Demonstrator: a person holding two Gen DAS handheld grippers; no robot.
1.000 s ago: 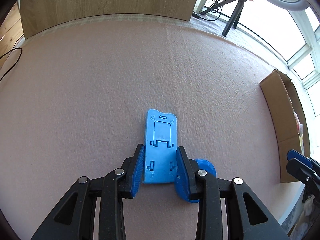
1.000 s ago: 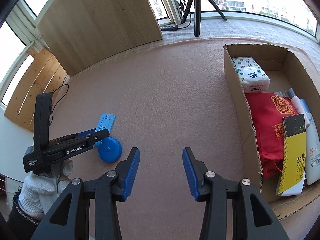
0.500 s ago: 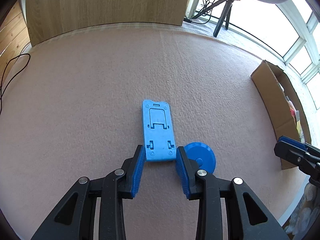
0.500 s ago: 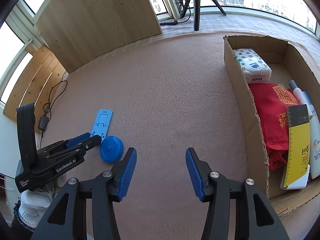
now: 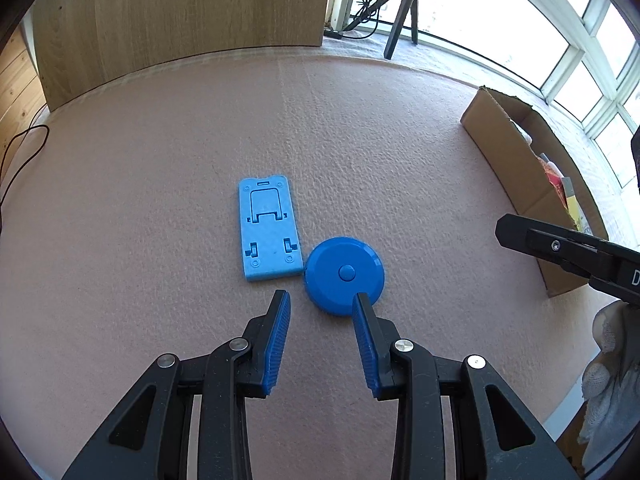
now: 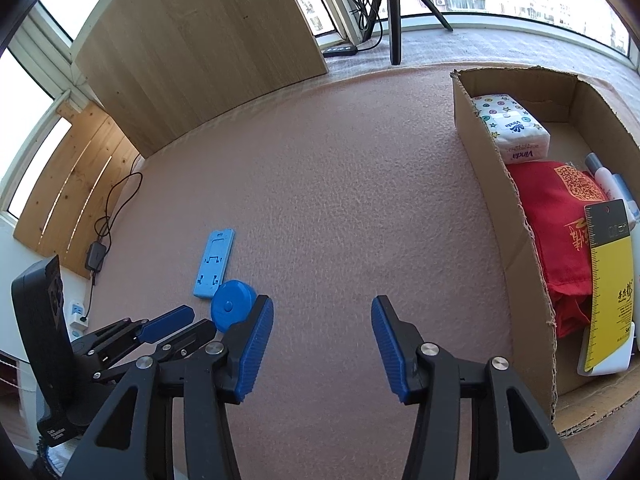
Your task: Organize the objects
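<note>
Pink mat (image 5: 360, 152): stand (image 5: 269, 229), disc (image 5: 344, 275), box (image 6: 504, 216).

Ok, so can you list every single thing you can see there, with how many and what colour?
flat plastic phone stand: one, light blue, on the pink mat, beside the disc
round plastic disc with centre button: one, blue, just ahead of the left tongs
felt mat: one, pink, underneath everything
open cardboard box: one, brown, right side of the mat
tissue pack: one, white with coloured dots, in the box
cloth bag: one, red, in the box
ruler card: one, yellow and black, in the box
tripod: one, black, by the window
left tongs: one, black with blue pads, open
right tongs: one, same colours, open
</note>
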